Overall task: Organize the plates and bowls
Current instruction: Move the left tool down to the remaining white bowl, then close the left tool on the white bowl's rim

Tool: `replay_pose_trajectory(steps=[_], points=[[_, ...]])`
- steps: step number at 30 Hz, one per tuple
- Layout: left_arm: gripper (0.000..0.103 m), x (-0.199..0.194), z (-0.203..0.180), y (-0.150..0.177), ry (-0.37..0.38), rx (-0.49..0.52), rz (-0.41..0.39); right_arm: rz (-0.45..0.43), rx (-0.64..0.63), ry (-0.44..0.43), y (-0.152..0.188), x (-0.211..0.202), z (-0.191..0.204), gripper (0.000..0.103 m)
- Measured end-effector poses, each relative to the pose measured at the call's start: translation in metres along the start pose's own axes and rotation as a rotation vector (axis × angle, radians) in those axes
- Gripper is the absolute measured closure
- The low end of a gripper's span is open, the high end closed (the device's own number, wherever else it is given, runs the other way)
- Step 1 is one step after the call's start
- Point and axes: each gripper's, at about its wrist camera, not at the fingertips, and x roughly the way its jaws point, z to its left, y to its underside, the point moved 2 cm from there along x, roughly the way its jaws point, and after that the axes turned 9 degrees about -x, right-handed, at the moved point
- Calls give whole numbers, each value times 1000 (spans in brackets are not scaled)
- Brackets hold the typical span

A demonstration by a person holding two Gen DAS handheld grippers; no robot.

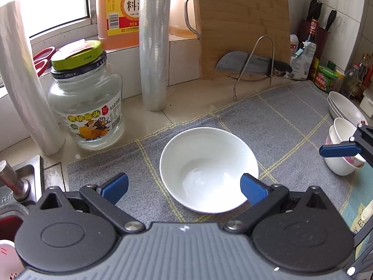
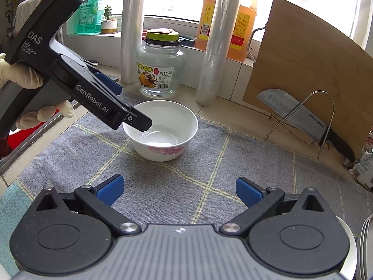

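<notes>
Two grippers over a grey checked cloth (image 2: 177, 182); one white bowl (image 1: 208, 168) sits upright on it, alone, mid-cloth.

Left wrist view: left gripper (image 1: 184, 187) jaws spread wide, nothing between them. Bowl lies dead ahead at 12 o'clock, its near rim just past the fingertips; the right-side pad (image 1: 253, 187) overlaps the bowl's rim in the picture, though contact cannot be told. Bowl is round, so no long axis to line up; the rim is the only thing to take.

Right wrist view: right gripper (image 2: 178, 190) jaws also wide and empty. Same bowl (image 2: 160, 130) shows a pink flower print on its side, at 12 o'clock but well apart across open cloth. The left gripper body, held in a gloved hand (image 2: 21, 81), comes in from 10 o'clock and hangs over the bowl's near-left rim.

Stacked bowls (image 1: 342, 149) and stacked plates (image 1: 345, 109) stand at 3 o'clock in the left view, at the cloth's right edge, with a finger of the right gripper showing in front of the bowls.

Judgement: left gripper is far nearer the lone bowl. A pinch on the rim looks like the coming move, then a carry toward the 3 o'clock stack. Glazed rim may slip under a shallow bite.
</notes>
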Motion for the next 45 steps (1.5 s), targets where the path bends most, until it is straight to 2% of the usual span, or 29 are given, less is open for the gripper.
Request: replay_pose_trajectory(steps=[10, 20, 26, 28, 35, 38, 45], points=[[2, 18, 0, -21, 77, 17, 34, 20, -27, -44, -23, 39, 10, 0], [5, 34, -5, -29, 87, 23, 67, 15, -41, -51, -38, 65, 7, 1], [12, 39, -7, -32, 104, 27, 79, 21, -50, -57, -38, 75, 9, 2], [19, 40, -7, -32, 107, 29, 86, 20, -53, -58, -38, 77, 9, 2], [21, 43, -4, -32, 116, 27, 103, 13, -57, -68, -41, 82, 11, 7], [27, 45, -4, -32, 124, 23, 114, 14, -60, -60, -42, 84, 11, 7], [27, 44, -6, -32, 126, 28, 116, 17, -42, -70, -41, 85, 8, 10]])
